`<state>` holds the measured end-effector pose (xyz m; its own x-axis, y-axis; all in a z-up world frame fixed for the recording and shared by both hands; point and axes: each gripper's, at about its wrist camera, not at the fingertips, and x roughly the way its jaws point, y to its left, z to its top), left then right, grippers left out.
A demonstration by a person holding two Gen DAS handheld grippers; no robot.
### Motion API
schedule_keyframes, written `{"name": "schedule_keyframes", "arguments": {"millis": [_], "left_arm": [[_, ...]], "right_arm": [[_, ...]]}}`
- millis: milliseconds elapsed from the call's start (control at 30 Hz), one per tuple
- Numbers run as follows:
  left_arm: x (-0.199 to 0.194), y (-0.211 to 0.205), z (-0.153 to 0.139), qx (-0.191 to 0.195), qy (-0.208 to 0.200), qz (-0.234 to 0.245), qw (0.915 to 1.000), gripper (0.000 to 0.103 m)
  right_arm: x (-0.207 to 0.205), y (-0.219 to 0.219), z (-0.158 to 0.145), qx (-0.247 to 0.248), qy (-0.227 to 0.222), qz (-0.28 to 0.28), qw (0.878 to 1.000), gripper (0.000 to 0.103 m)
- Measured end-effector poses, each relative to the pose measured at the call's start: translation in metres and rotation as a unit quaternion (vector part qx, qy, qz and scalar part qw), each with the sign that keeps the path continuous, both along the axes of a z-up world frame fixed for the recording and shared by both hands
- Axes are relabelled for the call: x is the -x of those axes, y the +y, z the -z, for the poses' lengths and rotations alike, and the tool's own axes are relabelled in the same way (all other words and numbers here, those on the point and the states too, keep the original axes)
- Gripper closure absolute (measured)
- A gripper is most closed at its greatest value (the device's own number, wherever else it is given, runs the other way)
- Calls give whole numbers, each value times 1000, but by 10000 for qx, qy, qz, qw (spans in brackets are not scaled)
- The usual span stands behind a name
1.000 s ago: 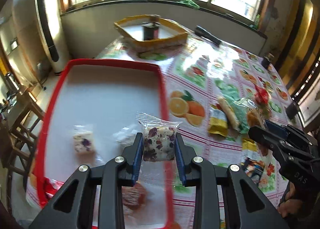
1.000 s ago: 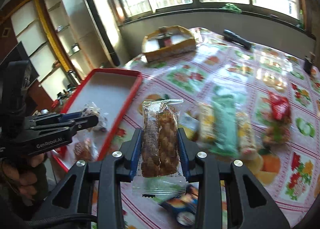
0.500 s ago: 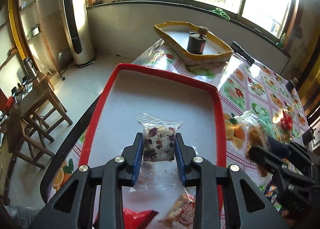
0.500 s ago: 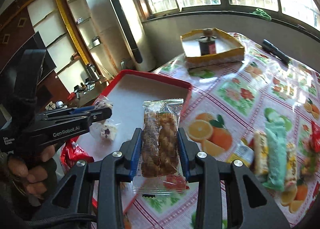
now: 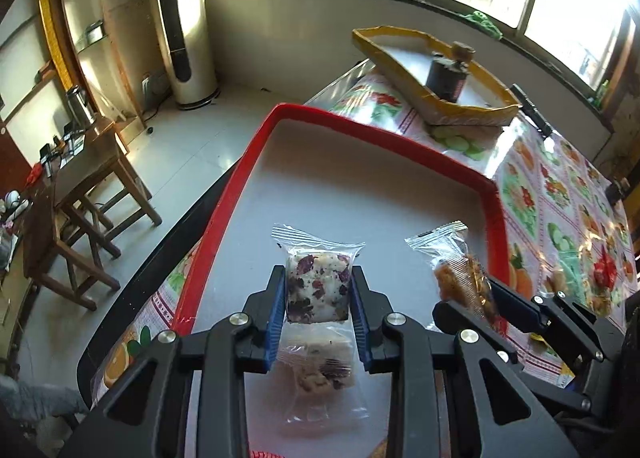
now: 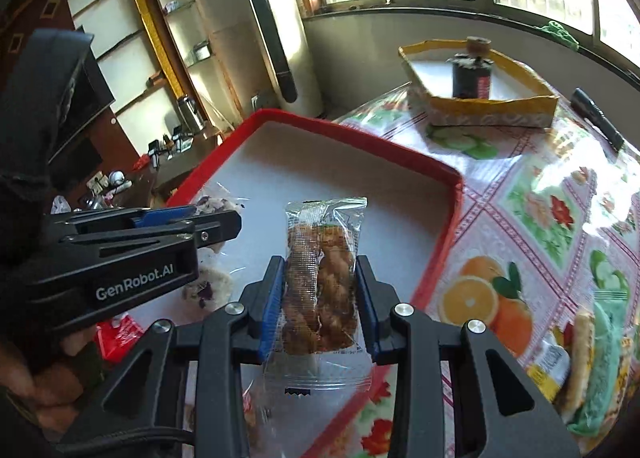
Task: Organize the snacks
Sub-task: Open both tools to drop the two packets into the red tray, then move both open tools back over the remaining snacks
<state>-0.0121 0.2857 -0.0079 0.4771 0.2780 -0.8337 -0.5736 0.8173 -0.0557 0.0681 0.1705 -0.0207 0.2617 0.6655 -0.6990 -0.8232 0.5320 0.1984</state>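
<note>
My left gripper is shut on a clear-wrapped white nougat square with purple bits, held over the red-rimmed tray. A second nougat lies on the tray just below it. My right gripper is shut on a wrapped brown twisted pastry, also above the tray. In the left wrist view the right gripper and its pastry hang to the right. In the right wrist view the left gripper reaches in from the left with its nougat.
A yellow-edged box with a dark jar stands at the table's far end. Several wrapped snacks lie on the fruit-print tablecloth to the right. A red packet rests on the tray's near end. Beyond the table's left edge lie floor and wooden stools.
Both grippers have swung left from over the tablecloth to above the red tray, each carrying its snack. The loose snack pile has slid out toward the right edge of both views.
</note>
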Motion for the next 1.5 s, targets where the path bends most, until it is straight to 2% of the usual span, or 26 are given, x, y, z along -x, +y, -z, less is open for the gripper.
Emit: {"name": "schedule_keyframes", "arguments": {"millis": [167, 367, 467, 600, 733, 833, 1100, 1500], "left_arm": [[-3, 3, 6, 6, 90, -59, 9999, 73], [-5, 5, 9, 101, 236, -99, 9996, 71], [-2, 5, 9, 203, 215, -119, 9995, 63], [4, -1, 0, 223, 74, -113, 9997, 52], [11, -16, -14, 168, -140, -75, 9997, 48], [14, -35, -22, 56, -255, 35, 9997, 46], [4, -88, -28, -33, -275, 548, 9981, 43], [-3, -129, -29, -60, -199, 915, 9956, 43]], "right_arm": [[-2, 9, 14, 139, 49, -43, 9999, 66], [-5, 11, 14, 135, 73, -77, 9999, 64], [-4, 7, 10, 97, 68, -54, 9999, 62], [-2, -7, -1, -32, 89, 15, 10000, 54], [3, -41, -18, -315, 89, 166, 9993, 49], [3, -73, -25, -442, 52, 375, 9983, 42], [-6, -151, -26, -439, 83, 1096, 9930, 41], [-15, -251, -24, -576, 129, 2083, 9763, 37]]}}
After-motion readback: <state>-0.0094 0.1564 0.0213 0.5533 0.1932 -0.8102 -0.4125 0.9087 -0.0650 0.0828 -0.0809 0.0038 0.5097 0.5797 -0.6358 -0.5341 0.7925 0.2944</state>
